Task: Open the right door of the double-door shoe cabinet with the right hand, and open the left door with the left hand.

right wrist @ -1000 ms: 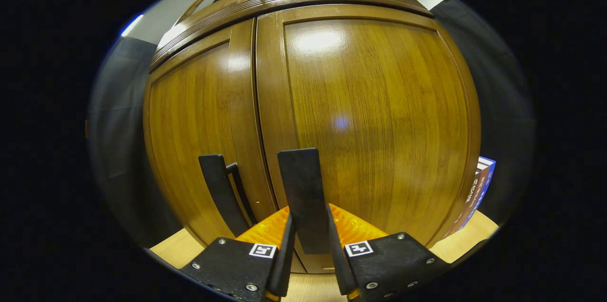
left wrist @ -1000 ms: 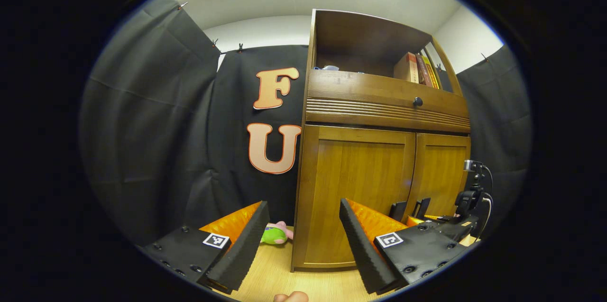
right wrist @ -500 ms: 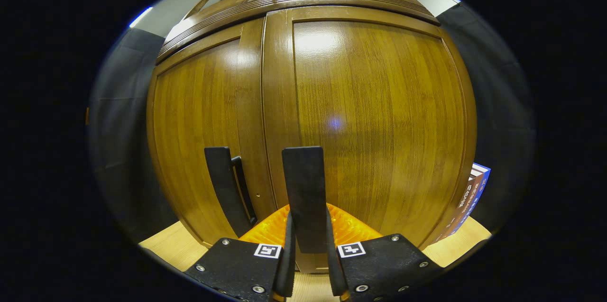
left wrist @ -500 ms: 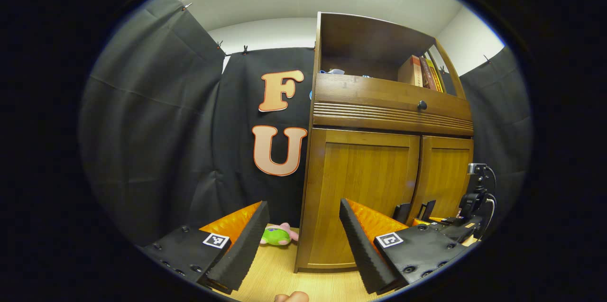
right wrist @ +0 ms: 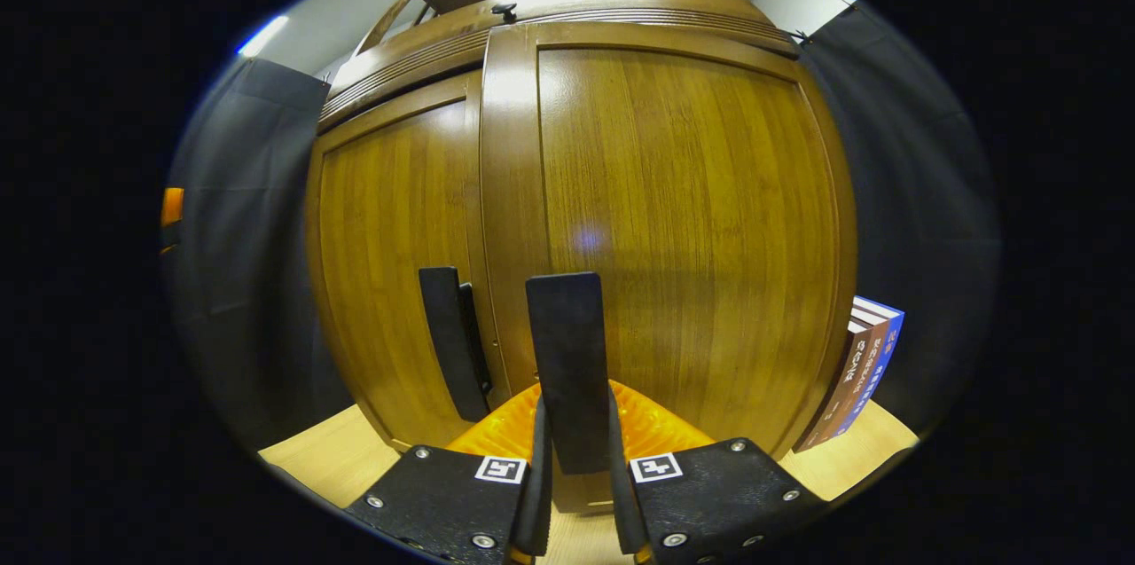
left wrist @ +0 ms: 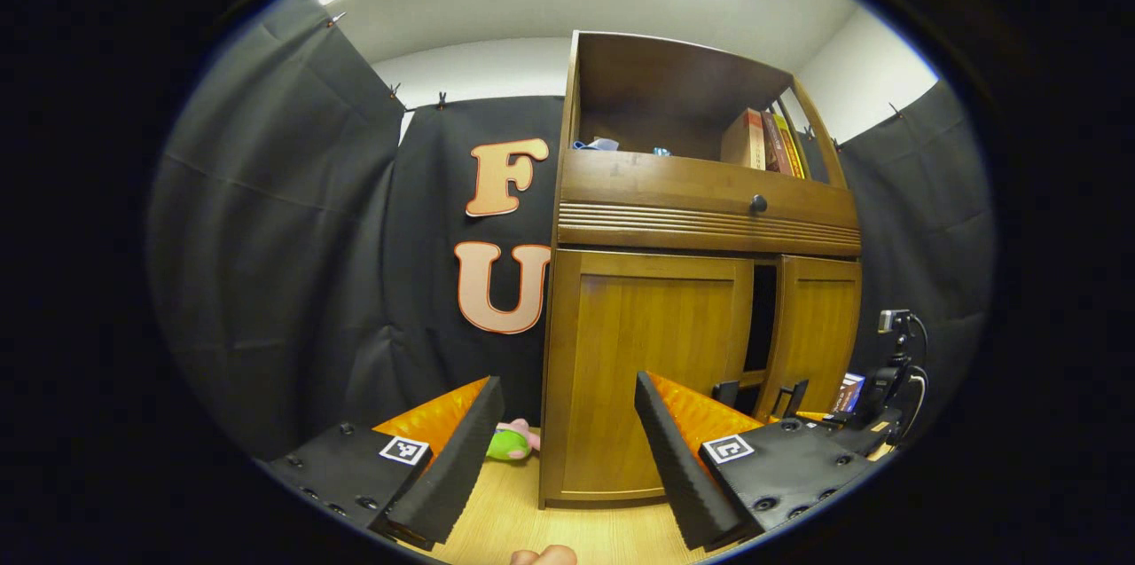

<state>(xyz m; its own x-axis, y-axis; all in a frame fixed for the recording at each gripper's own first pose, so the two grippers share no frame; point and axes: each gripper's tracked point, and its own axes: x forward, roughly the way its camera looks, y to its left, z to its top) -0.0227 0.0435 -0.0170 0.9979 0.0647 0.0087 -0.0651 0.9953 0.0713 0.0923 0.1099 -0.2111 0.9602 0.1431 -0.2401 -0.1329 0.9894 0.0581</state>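
The right-hand wooden door (left wrist: 814, 330) of the shoe cabinet (left wrist: 709, 192), centre-right of frame, has swung ajar, the right gripper (right wrist: 575, 459) clamped on its flat black handle (right wrist: 567, 361), a stiff, light pull; left gripper (left wrist: 559, 441) gapes wide.

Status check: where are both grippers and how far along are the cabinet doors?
Right gripper shut on right door handle; right door cracked open. Left gripper open, off the closed left door. Nothing in the way.
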